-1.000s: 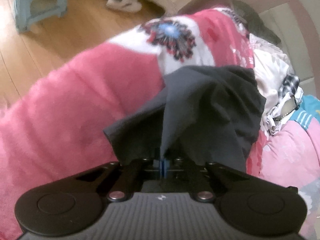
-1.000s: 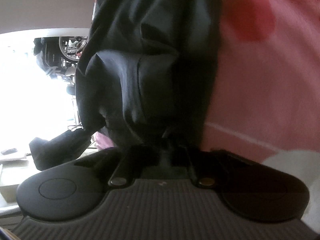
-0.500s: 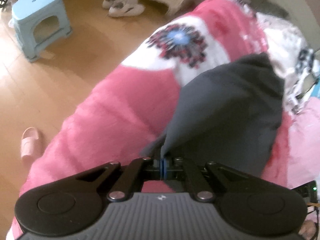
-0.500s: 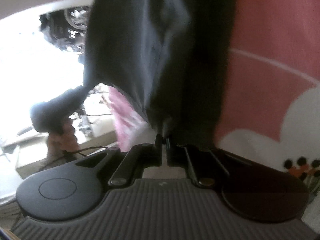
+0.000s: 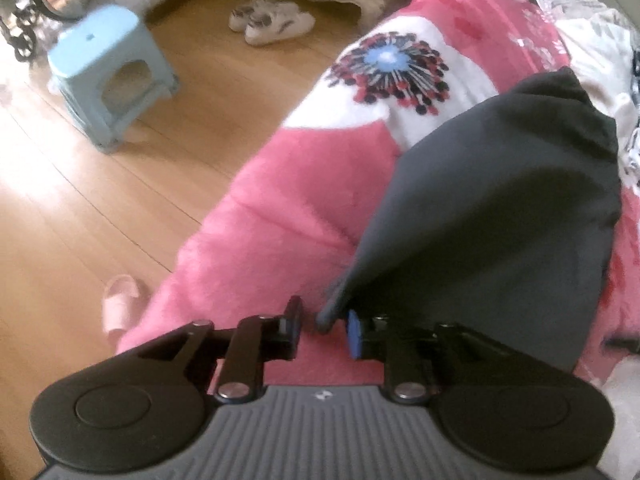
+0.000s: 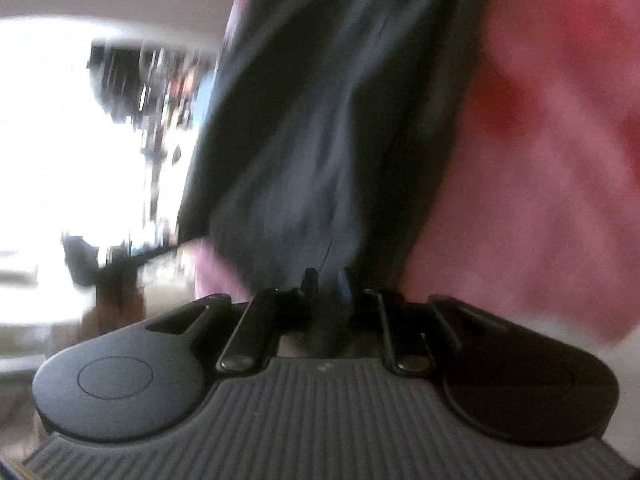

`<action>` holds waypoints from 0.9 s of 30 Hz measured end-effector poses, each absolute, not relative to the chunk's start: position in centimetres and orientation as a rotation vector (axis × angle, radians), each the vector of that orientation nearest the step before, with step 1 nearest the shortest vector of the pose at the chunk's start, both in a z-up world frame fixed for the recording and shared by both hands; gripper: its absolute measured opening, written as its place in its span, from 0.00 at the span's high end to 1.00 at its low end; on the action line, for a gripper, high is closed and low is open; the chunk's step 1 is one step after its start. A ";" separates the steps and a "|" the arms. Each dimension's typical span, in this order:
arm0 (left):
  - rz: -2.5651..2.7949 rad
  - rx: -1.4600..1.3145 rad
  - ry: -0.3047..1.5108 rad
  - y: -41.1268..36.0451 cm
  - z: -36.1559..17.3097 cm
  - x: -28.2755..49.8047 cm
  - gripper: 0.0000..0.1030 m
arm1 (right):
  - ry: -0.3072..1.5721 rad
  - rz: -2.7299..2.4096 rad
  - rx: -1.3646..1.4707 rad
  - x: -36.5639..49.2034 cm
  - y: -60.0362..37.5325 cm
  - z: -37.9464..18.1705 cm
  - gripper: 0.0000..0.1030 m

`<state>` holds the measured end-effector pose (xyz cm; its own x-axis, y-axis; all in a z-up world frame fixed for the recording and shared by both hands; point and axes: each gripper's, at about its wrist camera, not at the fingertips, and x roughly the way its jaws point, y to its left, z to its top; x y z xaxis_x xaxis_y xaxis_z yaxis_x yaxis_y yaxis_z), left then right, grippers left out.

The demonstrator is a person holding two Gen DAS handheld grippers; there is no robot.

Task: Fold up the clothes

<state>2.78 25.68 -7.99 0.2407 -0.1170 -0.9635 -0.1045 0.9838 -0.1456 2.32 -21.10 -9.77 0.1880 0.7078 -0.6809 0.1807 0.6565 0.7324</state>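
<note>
Dark grey garment (image 5: 500,200) lies spread on a pink fleece blanket (image 5: 288,208), one corner tapering toward the left gripper (image 5: 324,326). That gripper's fingers stand parted, a clear gap between them; the corner tip sits in the gap, just beside the blue pad (image 5: 354,332) of the right-hand finger, gripped by neither. From the right wrist view the same garment (image 6: 320,120) runs up and away in long folds over the blanket (image 6: 552,160). Right gripper (image 6: 326,284) shows a narrow gap with cloth running into it; view is motion-blurred, so whether the fingers pinch the cloth cannot be told. Blanket carries a white patch with a blue-centred flower print (image 5: 390,68). Beyond the blanket's edge: wooden floor (image 5: 80,220), a light blue plastic stool (image 5: 108,68), a pair of white shoes (image 5: 272,24), a pink slipper (image 5: 120,304).
</note>
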 end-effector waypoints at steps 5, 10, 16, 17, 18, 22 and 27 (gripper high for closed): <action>0.063 -0.171 1.282 25.2 -6.5 1.6 0.74 | 1.191 0.278 0.932 5.5 -26.5 -9.8 0.85; 0.091 -0.217 1.267 24.4 -6.9 1.6 0.74 | 1.147 0.208 0.999 7.9 -27.8 -11.5 0.82; 0.108 -0.242 1.275 23.3 -8.2 1.8 0.74 | 1.156 0.182 1.098 9.3 -23.7 -15.2 0.79; 0.111 -0.240 1.279 23.1 -8.5 1.9 0.74 | 1.154 0.180 1.114 9.4 -22.9 -15.7 0.79; 0.114 -0.240 1.282 23.0 -8.8 1.9 0.74 | 1.153 0.178 1.125 9.4 -22.6 -15.9 0.79; 0.119 -0.239 1.280 22.9 -9.3 1.8 0.74 | 1.134 0.197 1.096 9.1 -21.7 -15.5 0.93; 0.119 -0.244 1.279 23.0 -9.2 1.8 0.74 | 1.124 0.174 0.962 8.3 -21.9 -13.9 0.99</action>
<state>1.76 23.04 -9.24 0.2858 -0.0473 -0.9571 -0.2229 0.9681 -0.1144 8.30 -21.91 -13.89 0.4644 0.5641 -0.6828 0.3317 0.6040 0.7246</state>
